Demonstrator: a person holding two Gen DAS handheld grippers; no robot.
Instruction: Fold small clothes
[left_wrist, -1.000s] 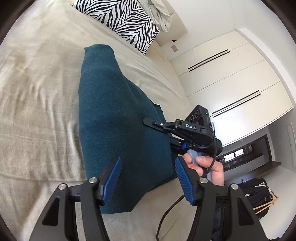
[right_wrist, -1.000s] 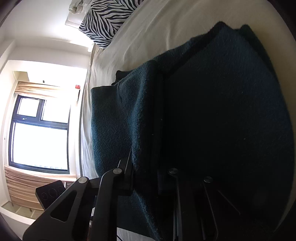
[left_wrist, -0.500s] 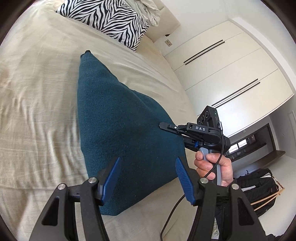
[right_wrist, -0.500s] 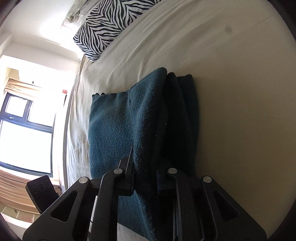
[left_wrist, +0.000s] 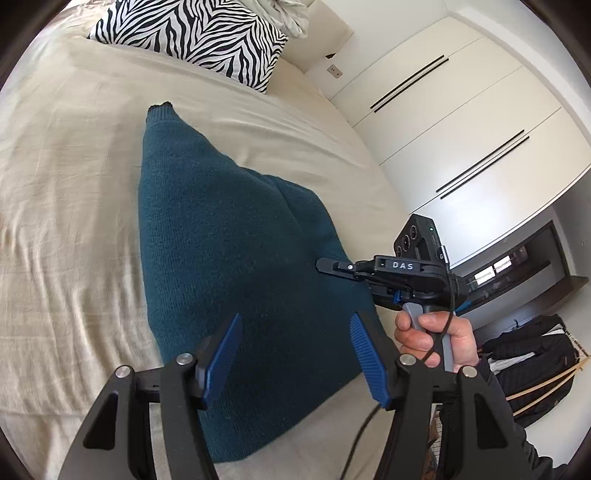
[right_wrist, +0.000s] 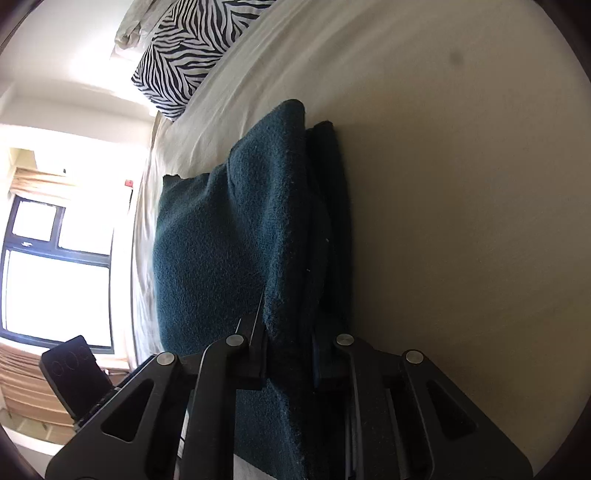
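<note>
A dark teal knitted garment (left_wrist: 229, 251) lies on the beige bed sheet (left_wrist: 66, 206), narrow at its far end and wide at the near end. My left gripper (left_wrist: 295, 319) hovers open over the garment's near edge, its blue pads (left_wrist: 221, 354) apart and touching nothing. A hand holds my right gripper (left_wrist: 327, 265) at the garment's right edge. In the right wrist view that gripper (right_wrist: 290, 354) is shut on a bunched fold of the teal garment (right_wrist: 221, 251), which stretches away from its fingers.
A zebra-striped pillow (left_wrist: 199, 37) sits at the head of the bed, also seen as the pillow (right_wrist: 184, 55). White wardrobe doors (left_wrist: 461, 129) stand to the right, with dark bags (left_wrist: 528, 365) on the floor. A bright window (right_wrist: 55, 266) lies past the bed's other side.
The right gripper has drawn the garment's edge rightward and toward the near side; the cloth, raised and close to the right camera before, now lies lower and spread. The left gripper stayed open.
</note>
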